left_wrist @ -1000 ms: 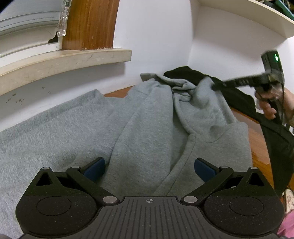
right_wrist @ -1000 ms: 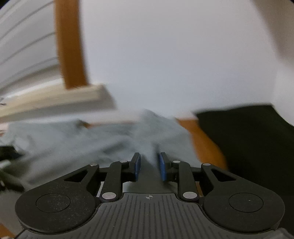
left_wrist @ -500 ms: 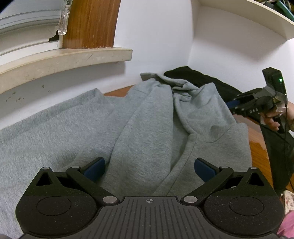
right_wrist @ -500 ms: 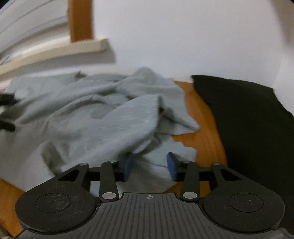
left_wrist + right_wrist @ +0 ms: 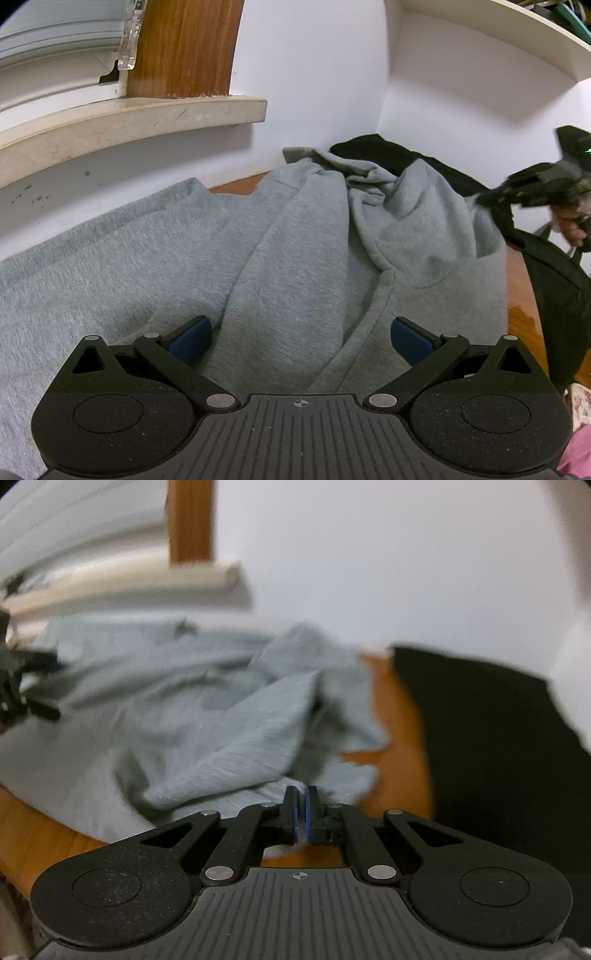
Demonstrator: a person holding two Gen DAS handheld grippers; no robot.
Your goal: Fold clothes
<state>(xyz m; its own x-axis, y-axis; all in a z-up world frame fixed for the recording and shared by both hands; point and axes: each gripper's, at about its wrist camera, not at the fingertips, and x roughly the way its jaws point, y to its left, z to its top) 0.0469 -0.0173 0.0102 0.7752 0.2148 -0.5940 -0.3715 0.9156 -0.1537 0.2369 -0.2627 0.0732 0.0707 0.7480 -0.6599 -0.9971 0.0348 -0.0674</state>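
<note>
On the wooden table point(image 5: 517, 295), against the far wall, a grey hooded sweatshirt point(image 5: 295, 240) lies rumpled, its hood bunched at the far end beside a black garment point(image 5: 498, 738). Left gripper point(image 5: 301, 338): jaws wide, hovering over the near fabric, holding nothing. Right gripper point(image 5: 301, 814): jaws narrowed to a sliver on a thin fold of the sweatshirt's right edge. Thick, soft fleece, likely limp and fairly heavy; best held at hems, cuffs or shoulder seams.

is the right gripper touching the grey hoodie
Touching. In the right wrist view the right gripper is closed on an edge of the grey hoodie, with pale fabric pinched between its blue pads.
</note>
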